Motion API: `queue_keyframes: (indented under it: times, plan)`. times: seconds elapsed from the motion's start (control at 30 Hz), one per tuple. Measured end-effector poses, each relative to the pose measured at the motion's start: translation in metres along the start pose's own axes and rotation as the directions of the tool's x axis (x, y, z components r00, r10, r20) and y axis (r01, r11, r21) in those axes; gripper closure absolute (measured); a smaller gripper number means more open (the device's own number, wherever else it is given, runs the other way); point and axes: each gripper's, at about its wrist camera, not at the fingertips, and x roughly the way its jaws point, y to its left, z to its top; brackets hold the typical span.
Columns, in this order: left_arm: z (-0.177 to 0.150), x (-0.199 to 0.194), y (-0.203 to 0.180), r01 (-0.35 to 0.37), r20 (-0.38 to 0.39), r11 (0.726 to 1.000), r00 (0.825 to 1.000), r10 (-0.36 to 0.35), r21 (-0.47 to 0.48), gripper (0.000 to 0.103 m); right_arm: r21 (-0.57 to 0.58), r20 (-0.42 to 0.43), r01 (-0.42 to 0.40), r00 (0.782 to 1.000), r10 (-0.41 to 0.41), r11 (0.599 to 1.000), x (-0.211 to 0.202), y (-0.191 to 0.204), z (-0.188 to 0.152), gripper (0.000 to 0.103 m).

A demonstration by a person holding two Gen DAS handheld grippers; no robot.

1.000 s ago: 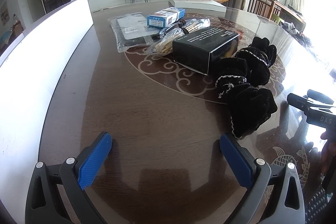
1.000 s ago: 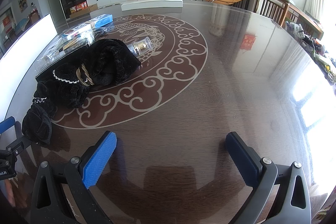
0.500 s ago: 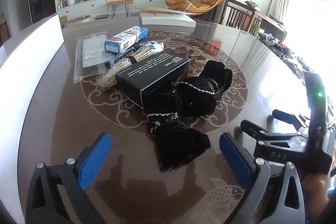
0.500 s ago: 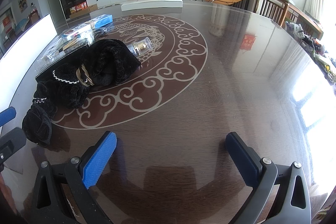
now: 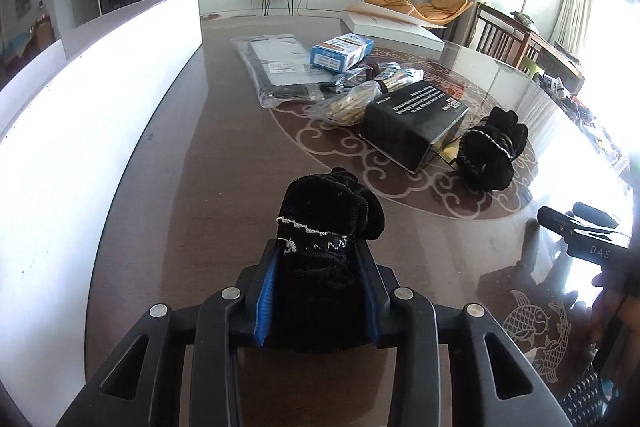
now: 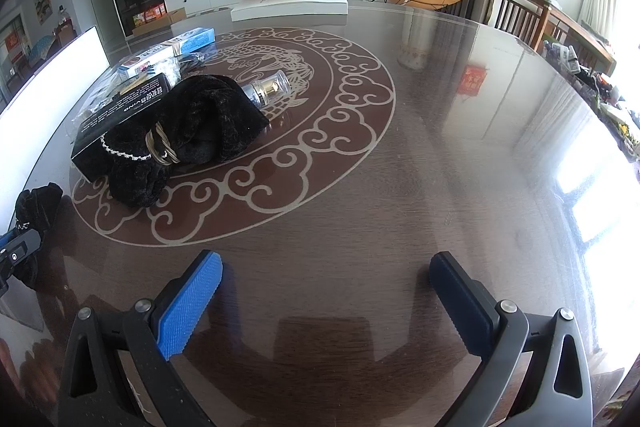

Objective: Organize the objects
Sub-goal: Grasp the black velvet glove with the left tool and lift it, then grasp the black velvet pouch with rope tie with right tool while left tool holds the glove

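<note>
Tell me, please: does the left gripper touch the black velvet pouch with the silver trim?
Touching. In the left wrist view, the left gripper is closing, and its blue pads press both sides of the black velvet pouch with silver trim.

Black velvet pouch (image 5: pixel 320 223) with silver chain clamped upright between closing tongs, second velvet pouch (image 5: pixel 490 153) beside black box (image 5: pixel 412 119)

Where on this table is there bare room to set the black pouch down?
Bare wood lies between the white board and the black box, ahead of the left gripper, whose jaws are closing on the pouch. The table's right half, beyond the open right gripper, is free too. Crowded: box, second pouch, packets, bottle.
</note>
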Motion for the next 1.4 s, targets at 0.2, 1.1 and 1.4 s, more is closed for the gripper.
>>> queue_keyframes:
  times: [0.2, 1.1, 1.4]
  plan:
    - [0.008, 0.017, -0.008, -0.090, -0.010, 0.992, 0.996, 0.091, 0.087, 0.014, 0.000, 0.000, -0.001, 1.000, 0.001, 1.000, 0.000, 0.000, 0.000, 0.000]
    - [0.008, 0.022, 0.001, -0.090, -0.040, 0.995, 0.995, 0.092, 0.037, 0.000, 0.059, -0.130, -0.238, 0.961, 0.244, 0.970, 0.018, 0.053, 0.055, 0.043]
    - [0.011, 0.022, 0.000, -0.072, -0.104, 0.995, 0.991, 0.080, 0.070, 0.000, -0.086, -0.139, -0.231, 0.966, 0.218, 0.969, 0.014, 0.048, 0.060, 0.024]
